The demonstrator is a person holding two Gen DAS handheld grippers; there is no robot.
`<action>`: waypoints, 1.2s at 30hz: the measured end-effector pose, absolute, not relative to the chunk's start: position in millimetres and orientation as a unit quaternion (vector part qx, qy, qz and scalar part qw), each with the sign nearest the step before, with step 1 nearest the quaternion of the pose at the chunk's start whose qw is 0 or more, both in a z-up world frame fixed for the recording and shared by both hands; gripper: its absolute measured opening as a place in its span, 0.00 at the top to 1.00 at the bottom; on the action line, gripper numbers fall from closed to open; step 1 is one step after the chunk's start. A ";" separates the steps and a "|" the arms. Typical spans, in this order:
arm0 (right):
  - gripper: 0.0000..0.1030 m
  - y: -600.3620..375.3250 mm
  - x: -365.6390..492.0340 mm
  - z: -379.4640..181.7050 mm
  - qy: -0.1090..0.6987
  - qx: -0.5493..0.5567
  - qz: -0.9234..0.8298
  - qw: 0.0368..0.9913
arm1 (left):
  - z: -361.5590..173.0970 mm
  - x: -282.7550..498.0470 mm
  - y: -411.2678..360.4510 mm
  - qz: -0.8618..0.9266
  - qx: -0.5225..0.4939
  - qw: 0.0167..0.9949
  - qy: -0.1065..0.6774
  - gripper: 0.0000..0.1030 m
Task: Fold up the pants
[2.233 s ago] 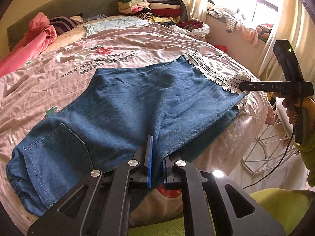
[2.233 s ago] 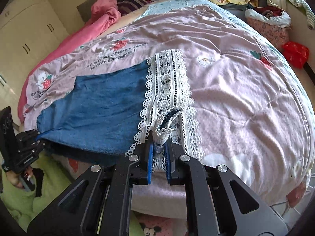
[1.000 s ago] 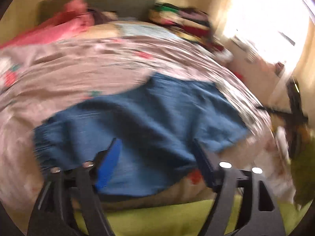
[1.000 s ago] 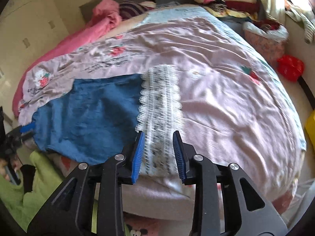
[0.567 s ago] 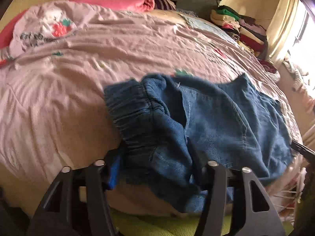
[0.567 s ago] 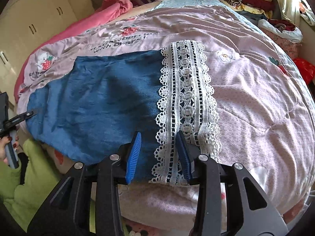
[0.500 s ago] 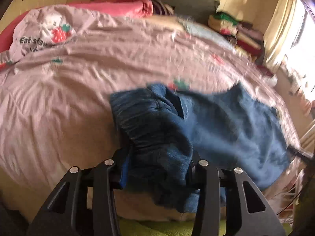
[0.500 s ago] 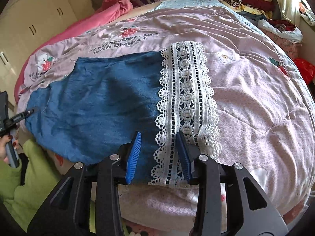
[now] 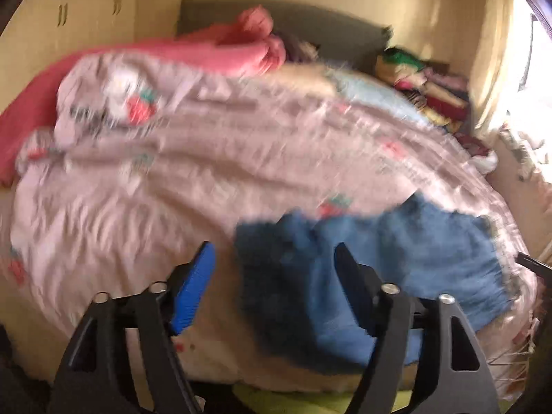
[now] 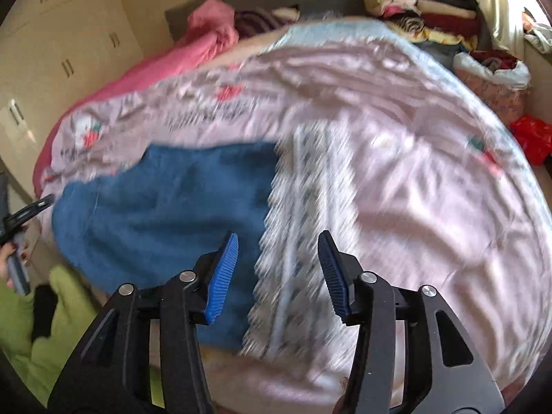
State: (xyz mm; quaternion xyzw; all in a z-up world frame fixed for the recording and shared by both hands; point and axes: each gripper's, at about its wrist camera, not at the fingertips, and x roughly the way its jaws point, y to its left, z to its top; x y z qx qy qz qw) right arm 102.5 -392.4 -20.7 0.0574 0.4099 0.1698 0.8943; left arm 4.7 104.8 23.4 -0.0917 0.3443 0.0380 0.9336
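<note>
While the pants (image 9: 396,262) lay flat on the bed's pink quilt (image 9: 172,179), clothes stacked beyond it (image 10: 431,3), both the left tongs (image 9: 272,269) and right tongs (image 10: 277,265) were opening, gripping nothing; blur hid fabric detail.

Left gripper (image 9: 272,269) angled down, fingers opening, nothing pinched; right gripper (image 10: 277,258) likewise, opening.

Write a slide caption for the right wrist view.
Right gripper, jaws opening, above the lace hem of blue pants on a pink bedspread.
</note>
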 end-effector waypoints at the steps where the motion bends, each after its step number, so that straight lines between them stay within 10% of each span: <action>1: 0.60 -393.8 110.8 -20.0 0.409 0.057 0.170 0.895 | 31.2 8.9 100.6 0.030 -0.087 0.936 0.339 0.25; 21: 0.64 -391.0 216.3 -59.9 0.448 0.074 0.240 0.858 | -42.0 189.7 -62.4 -0.157 -0.010 0.869 0.469 0.17; 24: 0.81 -391.1 211.9 -55.5 0.439 0.073 0.253 0.859 | -58.6 199.1 -68.3 -0.157 -0.022 0.855 0.493 0.36; 26: 0.83 -389.8 207.6 -45.8 0.428 0.066 0.253 0.865 | -53.1 199.8 -73.0 -0.164 -0.012 0.860 0.484 0.89; 36: 0.82 -377.7 233.7 -57.2 0.449 0.020 0.196 0.871 | -57.8 208.3 -77.3 -0.126 0.030 0.880 0.457 0.86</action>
